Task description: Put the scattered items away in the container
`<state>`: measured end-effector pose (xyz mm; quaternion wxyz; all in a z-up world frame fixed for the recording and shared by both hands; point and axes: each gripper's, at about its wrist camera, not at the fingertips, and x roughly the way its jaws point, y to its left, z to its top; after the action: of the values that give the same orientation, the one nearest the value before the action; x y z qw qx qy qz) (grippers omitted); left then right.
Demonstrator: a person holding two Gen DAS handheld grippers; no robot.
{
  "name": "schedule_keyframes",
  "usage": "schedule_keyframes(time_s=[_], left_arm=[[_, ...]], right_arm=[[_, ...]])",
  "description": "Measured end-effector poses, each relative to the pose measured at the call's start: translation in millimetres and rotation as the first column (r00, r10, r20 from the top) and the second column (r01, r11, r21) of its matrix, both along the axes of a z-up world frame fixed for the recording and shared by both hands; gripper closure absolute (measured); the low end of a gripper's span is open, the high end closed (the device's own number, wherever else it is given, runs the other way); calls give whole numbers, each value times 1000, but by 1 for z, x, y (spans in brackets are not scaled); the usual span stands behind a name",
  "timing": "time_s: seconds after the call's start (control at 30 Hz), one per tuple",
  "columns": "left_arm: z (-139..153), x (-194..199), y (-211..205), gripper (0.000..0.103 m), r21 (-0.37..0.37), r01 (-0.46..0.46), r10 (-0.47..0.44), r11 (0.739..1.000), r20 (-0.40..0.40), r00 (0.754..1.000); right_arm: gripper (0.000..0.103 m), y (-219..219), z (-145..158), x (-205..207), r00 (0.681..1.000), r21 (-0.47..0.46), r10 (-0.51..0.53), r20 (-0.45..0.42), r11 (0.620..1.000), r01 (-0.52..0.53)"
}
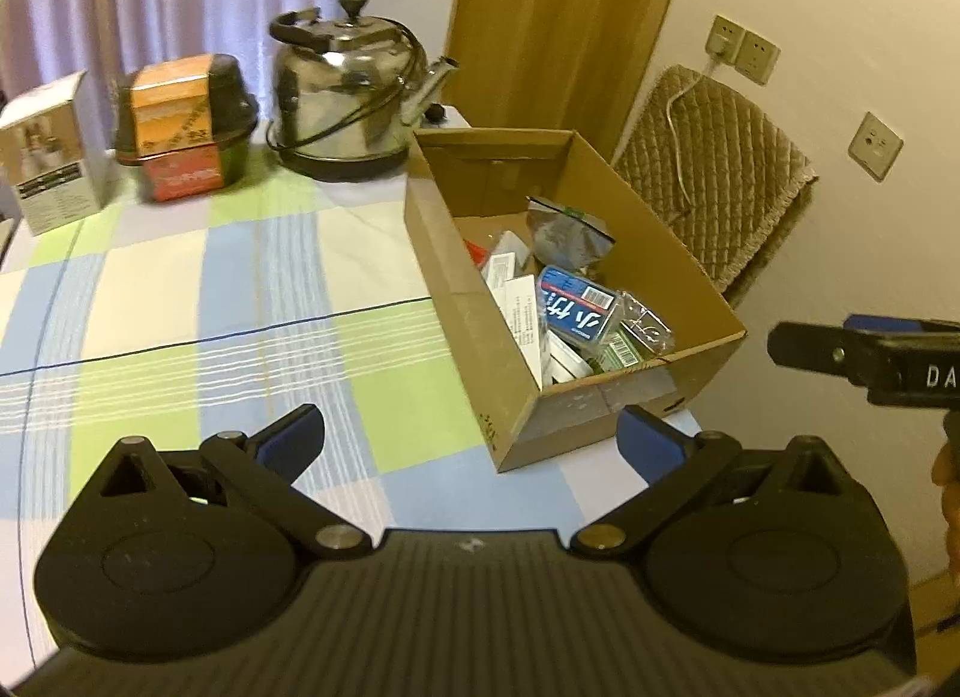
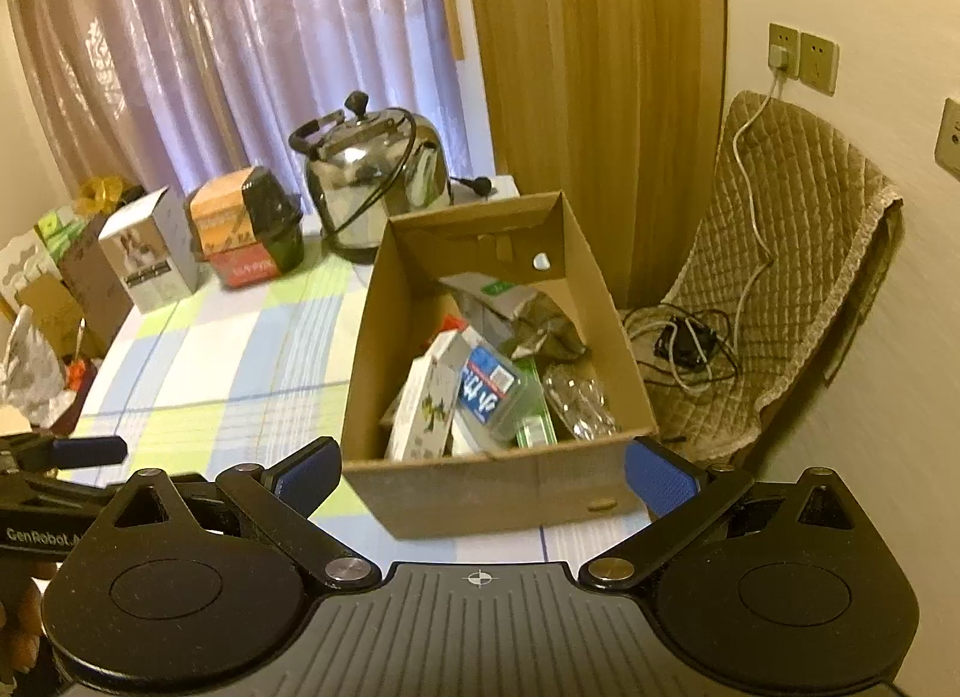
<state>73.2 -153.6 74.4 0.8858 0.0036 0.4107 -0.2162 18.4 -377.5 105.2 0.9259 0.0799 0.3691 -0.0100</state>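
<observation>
— So where's the cardboard box (image 2: 480, 493)?
— At the desk's (image 1: 240, 289) right edge, full of packets; those underneath are hidden.
— And the claws?
— Left claw (image 1: 471, 445) and right claw (image 2: 483, 481) both spread, empty.

The table (image 1: 252, 289) wears a checked cloth. On it: a cardboard box (image 1: 468, 301) at three o'clock, a kettle (image 1: 348, 96) at twelve, two cartons (image 1: 54, 150) at ten.
</observation>
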Motion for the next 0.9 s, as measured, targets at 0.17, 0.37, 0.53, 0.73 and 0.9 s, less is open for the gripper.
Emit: schedule_keyframes(time_s=[0.17, 0.37, 0.53, 0.73, 0.9], left_arm=[[8, -19, 4, 1, -21, -36, 36, 999, -3, 999], [13, -35, 2, 1, 8, -50, 50, 999, 12, 999], [12, -41, 0, 1, 16, -63, 62, 998, 19, 998], [12, -45, -4, 1, 37, -62, 61, 997, 38, 997], [13, -43, -3, 1, 35, -67, 66, 997, 30, 997]], right_arm=[[0, 4, -3, -14, 1000, -15, 7, -25, 1000, -7], [0, 2, -1, -26, 999, -20, -7, -32, 1000, 6], [0, 3, 5, -33, 1000, -28, -5, -28, 1000, 4], [0, 2, 6, -36, 1000, -20, -4, -30, 1000, 3], [0, 2, 6, -36, 1000, -17, -3, -30, 1000, 3]])
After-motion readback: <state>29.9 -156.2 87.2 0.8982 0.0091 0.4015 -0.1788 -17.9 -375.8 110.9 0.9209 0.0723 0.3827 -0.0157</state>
